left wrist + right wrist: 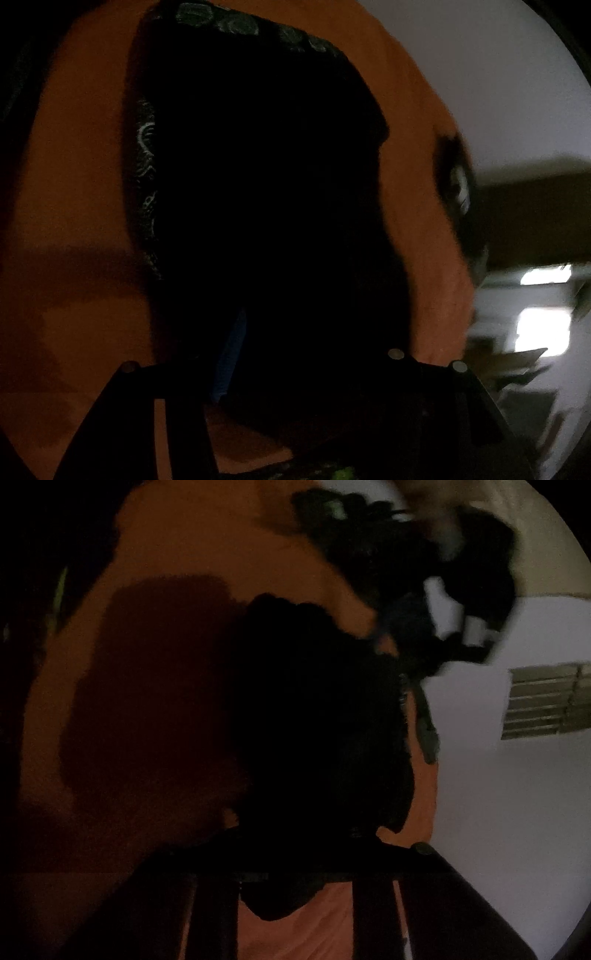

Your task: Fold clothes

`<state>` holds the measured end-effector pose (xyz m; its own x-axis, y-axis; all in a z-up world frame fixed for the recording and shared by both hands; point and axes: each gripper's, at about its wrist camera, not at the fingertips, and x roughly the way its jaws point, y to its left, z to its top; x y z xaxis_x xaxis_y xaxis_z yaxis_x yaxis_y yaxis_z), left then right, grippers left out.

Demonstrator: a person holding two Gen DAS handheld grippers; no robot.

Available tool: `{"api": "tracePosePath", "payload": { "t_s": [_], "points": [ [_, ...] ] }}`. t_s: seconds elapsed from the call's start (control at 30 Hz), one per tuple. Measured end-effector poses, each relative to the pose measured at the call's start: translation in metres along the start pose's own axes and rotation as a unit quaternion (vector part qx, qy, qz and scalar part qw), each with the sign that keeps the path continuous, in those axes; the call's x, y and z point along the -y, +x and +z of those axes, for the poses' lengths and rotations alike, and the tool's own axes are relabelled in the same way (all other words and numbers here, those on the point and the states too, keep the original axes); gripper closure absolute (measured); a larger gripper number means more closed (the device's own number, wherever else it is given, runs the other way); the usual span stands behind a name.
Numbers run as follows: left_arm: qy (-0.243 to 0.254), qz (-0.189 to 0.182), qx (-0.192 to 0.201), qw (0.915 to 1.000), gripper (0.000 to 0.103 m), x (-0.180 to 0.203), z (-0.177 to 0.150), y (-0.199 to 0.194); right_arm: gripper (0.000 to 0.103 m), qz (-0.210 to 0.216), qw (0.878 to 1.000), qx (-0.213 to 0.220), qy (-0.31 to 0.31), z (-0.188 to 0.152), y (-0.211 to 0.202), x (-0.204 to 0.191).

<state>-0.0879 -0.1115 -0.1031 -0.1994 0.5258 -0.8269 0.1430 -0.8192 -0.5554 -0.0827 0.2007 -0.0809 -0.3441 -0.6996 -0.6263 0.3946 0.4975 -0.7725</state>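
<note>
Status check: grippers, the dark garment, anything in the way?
Left gripper has dark garment between its fingers, grip unclear. Right gripper has dark cloth at its fingers, too dark to confirm. Garment lies on orange surface. Nothing seen in the way.

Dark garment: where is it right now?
In both wrist views the dark garment lies on the orange surface, filling mid-frame ahead of each claw. In the right wrist view the left claw sits beyond it, upper right.
</note>
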Motion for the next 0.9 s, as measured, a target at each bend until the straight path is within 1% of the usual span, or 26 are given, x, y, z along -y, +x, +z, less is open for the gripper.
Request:
{"api": "tracePosePath", "payload": {
  "t_s": [0.03, 0.07, 0.1, 0.13, 0.23, 0.27, 0.33, 0.4, 0.47, 0.53, 0.57, 0.6, 0.63, 0.67, 0.7, 0.77, 0.8, 0.87, 0.9],
  "points": [
    [0.014, 0.002, -0.001, 0.9999, 0.048, 0.002, -0.002, 0.007, 0.088, -0.003, 1.0, 0.007, -0.003, 0.002, -0.005, 0.004],
    [0.021, 0.013, -0.006, 0.9997, 0.048, 0.002, -0.005, 0.014, 0.088, -0.006, 1.0, 0.01, -0.013, 0.004, -0.008, 0.003],
    [0.016, 0.012, -0.008, 0.9998, 0.048, 0.001, -0.008, 0.018, 0.088, -0.003, 1.0, 0.012, -0.021, 0.005, -0.011, 0.001],
    [0.007, 0.003, -0.008, 0.9999, 0.048, 0.0, -0.011, 0.02, 0.089, 0.007, 1.0, 0.015, -0.021, 0.008, -0.015, -0.002],
    [-0.009, -0.047, 0.009, 0.9988, 0.048, 0.002, -0.014, -0.003, 0.089, 0.03, 0.999, 0.02, -0.022, 0.015, -0.03, -0.013],
    [-0.006, -0.051, 0.014, 0.9986, 0.048, 0.005, -0.014, -0.012, 0.089, 0.033, 0.999, 0.021, -0.021, 0.017, -0.038, -0.019],
    [0.012, -0.047, 0.02, 0.9986, 0.048, 0.015, -0.013, -0.03, 0.089, 0.041, 0.999, 0.02, -0.005, 0.019, -0.054, -0.022],
    [0.039, -0.046, 0.015, 0.9981, 0.048, 0.026, -0.015, -0.044, 0.089, 0.049, 0.999, 0.02, 0.011, 0.021, -0.063, -0.019],
    [0.066, -0.036, 0.004, 0.9972, 0.048, 0.038, -0.017, -0.044, 0.089, 0.052, 0.998, 0.019, 0.019, 0.027, -0.071, -0.018],
    [0.093, -0.024, -0.008, 0.9954, 0.048, 0.049, -0.018, -0.041, 0.089, 0.058, 0.997, 0.025, 0.035, 0.022, -0.07, -0.009],
    [0.095, -0.011, -0.01, 0.9954, 0.048, 0.05, -0.018, -0.039, 0.089, 0.065, 0.997, 0.027, 0.042, 0.022, -0.072, -0.004],
    [0.077, 0.013, -0.005, 0.9969, 0.048, 0.044, -0.018, -0.039, 0.089, 0.075, 0.996, 0.03, 0.047, 0.022, -0.073, 0.003],
    [0.057, 0.028, -0.001, 0.998, 0.048, 0.037, -0.018, -0.039, 0.089, 0.091, 0.994, 0.034, 0.05, 0.021, -0.068, 0.016],
    [0.028, 0.032, 0.001, 0.9991, 0.048, 0.026, -0.016, -0.047, 0.089, 0.105, 0.993, 0.034, 0.051, 0.016, -0.054, 0.042],
    [-0.004, 0.034, 0.002, 0.9994, 0.048, 0.012, -0.012, -0.057, 0.089, 0.124, 0.99, 0.03, 0.057, 0.012, -0.053, 0.059],
    [-0.043, 0.047, 0.023, 0.9977, 0.048, -0.011, 0.001, -0.087, 0.089, 0.169, 0.982, 0.025, 0.079, 0.005, -0.053, 0.094],
    [-0.06, 0.054, 0.036, 0.9961, 0.048, -0.022, 0.008, -0.103, 0.089, 0.197, 0.975, 0.026, 0.096, 0.006, -0.046, 0.115],
    [-0.073, 0.07, 0.053, 0.9935, 0.048, -0.032, 0.021, -0.12, 0.089, 0.25, 0.958, 0.031, 0.139, -0.001, -0.026, 0.169],
    [-0.086, 0.071, 0.065, 0.9917, 0.048, -0.037, 0.024, -0.131, 0.089, 0.267, 0.95, 0.034, 0.16, -0.006, -0.011, 0.195]
  ]
}}
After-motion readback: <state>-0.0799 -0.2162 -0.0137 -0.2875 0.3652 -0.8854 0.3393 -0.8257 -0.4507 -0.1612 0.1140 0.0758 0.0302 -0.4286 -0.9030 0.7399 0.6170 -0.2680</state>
